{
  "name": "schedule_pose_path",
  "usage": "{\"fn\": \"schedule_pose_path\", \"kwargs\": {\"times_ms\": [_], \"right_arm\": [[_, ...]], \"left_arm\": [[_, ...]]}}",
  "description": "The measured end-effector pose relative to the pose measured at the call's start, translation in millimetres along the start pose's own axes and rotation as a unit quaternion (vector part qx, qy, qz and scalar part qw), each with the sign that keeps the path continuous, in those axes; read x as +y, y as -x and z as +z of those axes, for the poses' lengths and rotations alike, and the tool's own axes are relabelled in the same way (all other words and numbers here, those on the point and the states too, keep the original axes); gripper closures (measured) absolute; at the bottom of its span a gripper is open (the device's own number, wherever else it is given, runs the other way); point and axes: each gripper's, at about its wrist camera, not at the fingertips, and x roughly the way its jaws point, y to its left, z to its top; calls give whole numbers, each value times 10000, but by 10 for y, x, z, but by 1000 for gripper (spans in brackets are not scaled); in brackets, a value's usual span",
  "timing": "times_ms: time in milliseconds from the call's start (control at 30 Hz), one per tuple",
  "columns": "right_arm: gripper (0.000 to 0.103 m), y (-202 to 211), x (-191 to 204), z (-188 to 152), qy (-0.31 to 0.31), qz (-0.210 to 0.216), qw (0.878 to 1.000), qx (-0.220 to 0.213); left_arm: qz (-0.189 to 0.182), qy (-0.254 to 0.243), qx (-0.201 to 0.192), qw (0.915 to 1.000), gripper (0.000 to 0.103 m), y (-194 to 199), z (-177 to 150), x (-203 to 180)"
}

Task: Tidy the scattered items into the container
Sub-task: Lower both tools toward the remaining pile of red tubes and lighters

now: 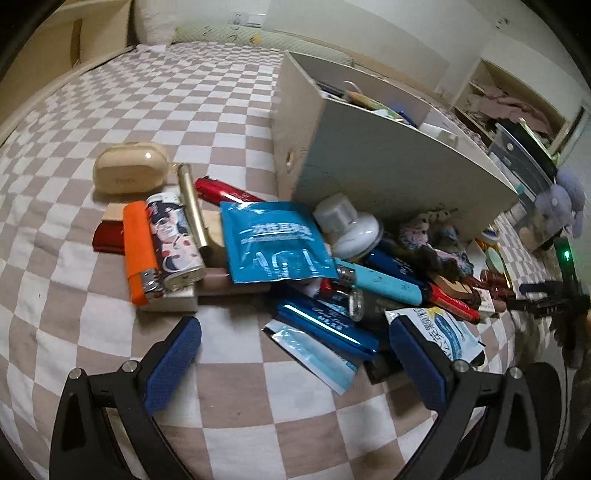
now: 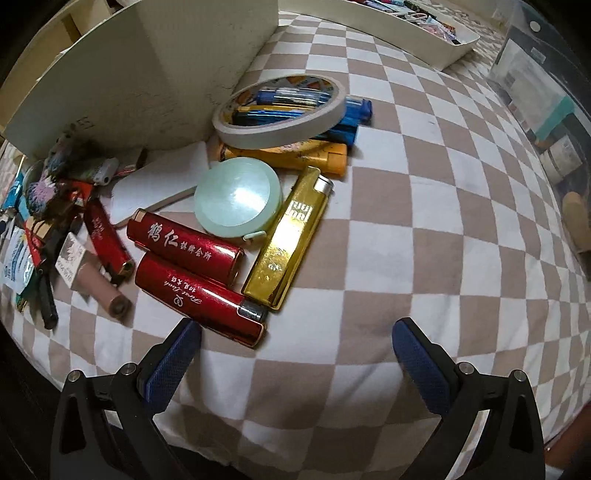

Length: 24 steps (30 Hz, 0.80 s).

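Observation:
Scattered items lie on a checkered bed beside a white wooden box [image 1: 369, 162], which holds several things. In the left wrist view I see an orange lighter [image 1: 139, 251], a printed lighter [image 1: 173, 240], a blue sachet [image 1: 275, 242], a light blue lighter [image 1: 384, 284] and a cream case [image 1: 129, 168]. My left gripper [image 1: 295, 354] is open just short of the pile. In the right wrist view lie two red lighters [image 2: 184, 247], a gold lighter [image 2: 290, 236], a green round compact [image 2: 238, 195] and a tape roll [image 2: 280, 110]. My right gripper [image 2: 295, 354] is open and empty near them.
The box wall [image 2: 147, 81] stands behind the pile. A shallow white tray [image 2: 406, 33] with small items lies farther back. A clear plastic bin [image 2: 546, 122] stands at the right. A shelf with clothes [image 1: 506, 107] is beyond the bed.

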Motion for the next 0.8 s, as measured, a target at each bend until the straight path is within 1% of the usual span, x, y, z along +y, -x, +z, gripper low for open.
{"fn": "schedule_pose_path", "kwargs": {"times_ms": [200, 333, 400, 433, 500, 600, 700, 800], "right_arm": [[0, 16, -241, -92, -287, -85, 9996, 21], [0, 45, -473, -204, -727, -204, 9971, -19], [0, 90, -510, -259, -903, -259, 9955, -84], [0, 117, -495, -280, -939, -225, 9952, -127], [0, 188, -397, -323, -986, 119, 9947, -254], [0, 225, -217, -331, -1065, 406, 9928, -367], [0, 188, -68, -298, -1080, 394, 9926, -399], [0, 104, 51, -260, -1047, 379, 9932, -342]], "left_arm": [[73, -210, 58, 9997, 1, -39, -26, -75], [48, -116, 21, 9999, 1, -27, -23, -44], [37, -53, 0, 10000, 1, -20, -20, -12], [29, -26, -11, 10000, 1, -16, -18, 2], [46, -20, -6, 10000, 1, -21, -21, 7], [157, -125, 44, 9998, 1, -53, -33, -33], [315, -241, 86, 9992, 1, -81, -54, -64], [399, -305, 174, 9986, 1, -127, -66, -82]]}}
